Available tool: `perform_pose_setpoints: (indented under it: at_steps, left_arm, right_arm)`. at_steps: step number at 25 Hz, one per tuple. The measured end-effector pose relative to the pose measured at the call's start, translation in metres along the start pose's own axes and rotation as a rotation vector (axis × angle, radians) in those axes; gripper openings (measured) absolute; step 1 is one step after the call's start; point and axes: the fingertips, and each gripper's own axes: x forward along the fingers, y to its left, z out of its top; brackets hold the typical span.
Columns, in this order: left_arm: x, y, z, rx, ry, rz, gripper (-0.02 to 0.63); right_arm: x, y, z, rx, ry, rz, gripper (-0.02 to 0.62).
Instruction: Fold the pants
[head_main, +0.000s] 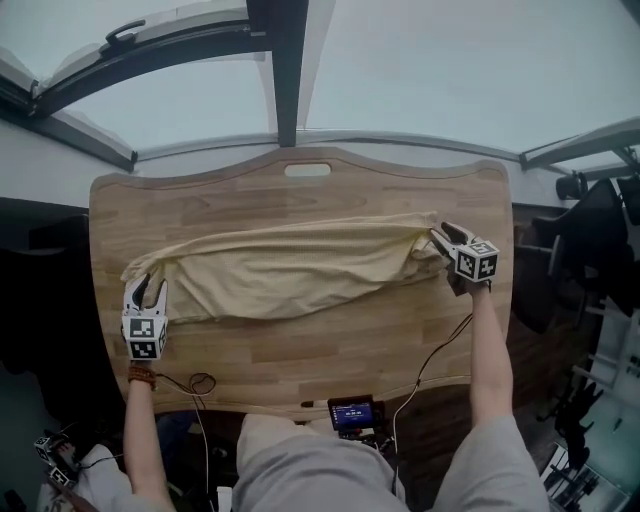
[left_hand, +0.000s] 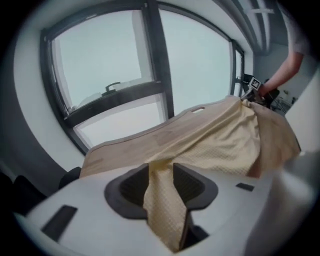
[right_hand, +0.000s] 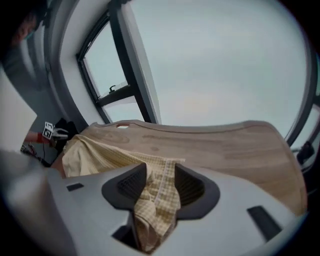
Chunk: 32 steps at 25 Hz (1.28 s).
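Across the tabletop (head_main: 300, 340) the pants (head_main: 290, 270) stretch from 9 to 3 o'clock, ends loose inside our well-parted left claw (head_main: 148, 290) and right claw (head_main: 448, 238); we judge the lengthwise fold done, crosswise folds left.

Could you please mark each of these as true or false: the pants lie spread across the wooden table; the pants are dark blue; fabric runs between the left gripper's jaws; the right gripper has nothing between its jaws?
1. The pants lie spread across the wooden table. True.
2. The pants are dark blue. False: they are pale yellow with a fine check.
3. Fabric runs between the jaws of the left gripper. True: a strip of the pants passes through the gap.
4. The right gripper has nothing between its jaws. False: a bunched end of the pants sits between them.
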Motion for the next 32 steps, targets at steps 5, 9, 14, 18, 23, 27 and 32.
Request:
perform_pose_setpoints:
  at_steps: [5,9,14,18,23,27,32]
  left_arm:
    - [0.007,-0.123,0.001,0.234,0.003,-0.150,0.142]
    - [0.016,-0.216,0.037,0.452,-0.060,-0.287,0.138]
    - [0.027,-0.289,0.058,0.590,-0.092,-0.401,0.138]
    - [0.035,-0.324,0.054,0.590,-0.064,-0.445,0.138]
    - [0.040,-0.342,0.049,0.565,-0.021,-0.449,0.138]
    - [0.046,-0.345,0.045,0.548,0.012,-0.440,0.138]
    - [0.053,-0.351,0.031,0.518,0.073,-0.457,0.138]
  right_arm:
    - [0.007,-0.012,0.008,0.134,-0.001,0.061,0.093]
    - [0.004,-0.024,0.031,0.021,0.040,-0.040,0.031]
    - [-0.020,0.029,0.012,-0.247,-0.032,0.036,0.159]
    - [-0.013,0.052,-0.041,-0.357,0.041,0.077,0.222]
    - [-0.014,0.078,-0.047,-0.546,0.069,0.142,0.235]
    - [-0.012,0.077,-0.056,-0.859,0.191,0.128,0.233]
    - [-0.004,0.062,-0.058,-0.643,0.216,0.165,0.024]
